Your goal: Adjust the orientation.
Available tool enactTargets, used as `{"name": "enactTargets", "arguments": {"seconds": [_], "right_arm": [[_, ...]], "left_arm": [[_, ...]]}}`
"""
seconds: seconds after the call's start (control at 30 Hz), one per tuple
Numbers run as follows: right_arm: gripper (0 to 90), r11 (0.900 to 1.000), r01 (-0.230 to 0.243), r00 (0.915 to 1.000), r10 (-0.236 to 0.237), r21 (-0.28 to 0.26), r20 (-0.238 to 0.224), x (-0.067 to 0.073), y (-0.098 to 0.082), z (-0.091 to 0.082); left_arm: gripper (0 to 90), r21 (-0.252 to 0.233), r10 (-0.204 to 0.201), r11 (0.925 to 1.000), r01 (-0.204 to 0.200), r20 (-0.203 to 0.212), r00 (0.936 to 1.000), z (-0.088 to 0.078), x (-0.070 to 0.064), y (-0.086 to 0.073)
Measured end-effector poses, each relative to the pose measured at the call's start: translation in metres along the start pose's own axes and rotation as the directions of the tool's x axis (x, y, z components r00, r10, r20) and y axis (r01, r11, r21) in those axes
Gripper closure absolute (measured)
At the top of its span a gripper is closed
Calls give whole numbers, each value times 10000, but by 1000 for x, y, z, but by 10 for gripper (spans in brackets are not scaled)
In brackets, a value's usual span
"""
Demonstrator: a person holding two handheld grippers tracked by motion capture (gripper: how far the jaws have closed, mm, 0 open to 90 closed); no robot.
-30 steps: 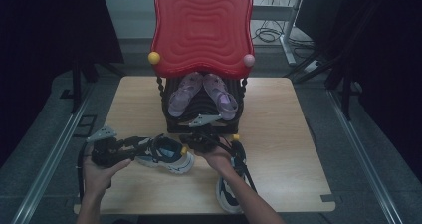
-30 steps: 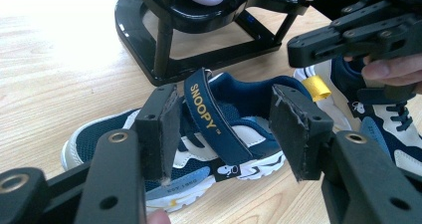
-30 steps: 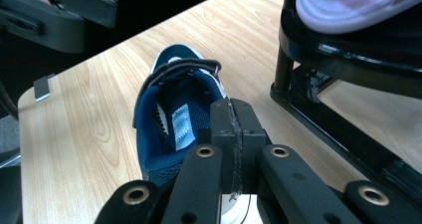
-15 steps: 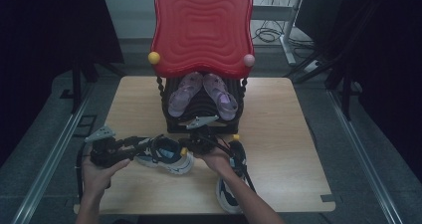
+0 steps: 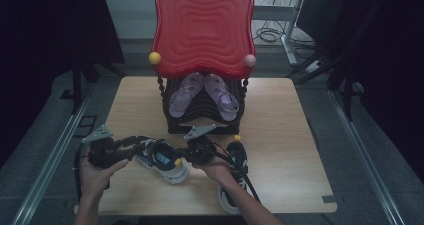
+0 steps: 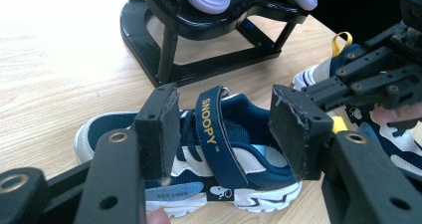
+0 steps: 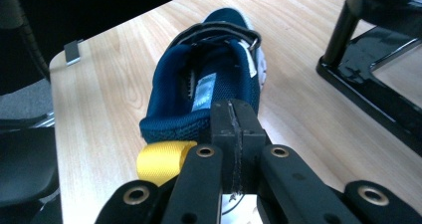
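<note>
Sneaker point(image 5: 162, 161), navy and white with a SNOOPY strap, lies on the table point(image 5: 295, 135) just in front of the black shoe rack point(image 5: 205, 110). Left gripper point(image 6: 221, 129) stands spread around its strap, pads apart from it. Right gripper point(image 7: 233, 134) is pressed together at the sneaker's heel collar, beside the yellow pull loop point(image 7: 161, 160).

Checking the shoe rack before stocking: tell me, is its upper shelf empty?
No, a pair of purple sandals lies on the black shoe rack under the red tray.
</note>
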State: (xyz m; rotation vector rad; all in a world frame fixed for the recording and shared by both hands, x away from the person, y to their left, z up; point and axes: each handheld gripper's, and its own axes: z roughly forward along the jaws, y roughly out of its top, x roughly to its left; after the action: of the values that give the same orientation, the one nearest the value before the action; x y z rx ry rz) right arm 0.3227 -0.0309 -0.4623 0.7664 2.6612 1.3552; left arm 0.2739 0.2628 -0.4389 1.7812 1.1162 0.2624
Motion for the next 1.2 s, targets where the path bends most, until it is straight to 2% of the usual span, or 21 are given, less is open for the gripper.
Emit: {"name": "enactTargets", "arguments": {"seconds": [0.3,0.7,1.0,1.2], "right_arm": [[898,9996,270,9991,-268,45,-343,14,-6,-2],[899,9988,330,9935,-366,-355,-1075,36,-14,7],[899,9982,323,9852,-403,-503,-1664,48,-17,17],[898,9971,358,9768,-492,-677,-2086,54,-16,25]], "left_arm": [[459,-28,-14,10000,14,12,10000,-1,0,0],[459,-135,-35,9999,35,-61,10000,-5,2,0],[458,-175,-18,9998,17,-77,10000,-6,3,0],[458,-203,-36,9998,35,-83,10000,-7,3,0]]}}
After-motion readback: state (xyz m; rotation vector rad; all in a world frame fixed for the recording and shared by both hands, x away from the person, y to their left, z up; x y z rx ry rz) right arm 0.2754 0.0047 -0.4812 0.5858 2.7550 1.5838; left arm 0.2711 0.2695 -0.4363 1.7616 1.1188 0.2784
